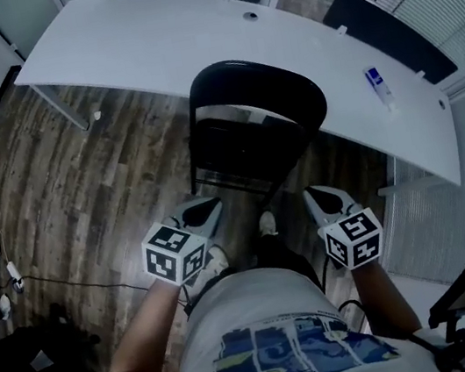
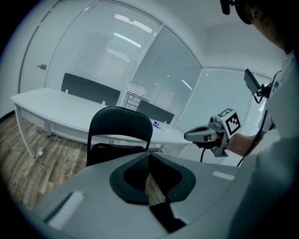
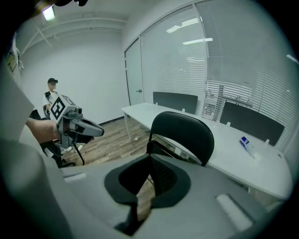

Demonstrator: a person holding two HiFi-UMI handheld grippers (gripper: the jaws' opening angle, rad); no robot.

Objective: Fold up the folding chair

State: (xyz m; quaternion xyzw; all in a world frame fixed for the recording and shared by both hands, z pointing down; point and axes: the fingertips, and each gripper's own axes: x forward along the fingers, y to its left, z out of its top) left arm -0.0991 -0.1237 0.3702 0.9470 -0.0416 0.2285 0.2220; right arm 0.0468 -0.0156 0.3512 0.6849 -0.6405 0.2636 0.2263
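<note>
With left gripper (image 1: 203, 205) and right gripper (image 1: 314, 195) pressed together, empty, near folding chair (image 1: 251, 88): risks toppling it against worktop (image 1: 188, 37) by nudging.

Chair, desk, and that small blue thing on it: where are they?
Chair (image 1: 268, 85): head view, backrest top.
Desk (image 1: 154, 43): head view, bare top.
Small blue thing (image 1: 378, 82): head view, its middle.

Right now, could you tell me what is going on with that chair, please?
A person stands facing a black folding chair that sits at the white desk, holding a gripper in each hand. The left gripper and right gripper are both shut and empty, held short of the chair and touching nothing. Whether the seat is already folded up, I cannot tell from here.
</note>
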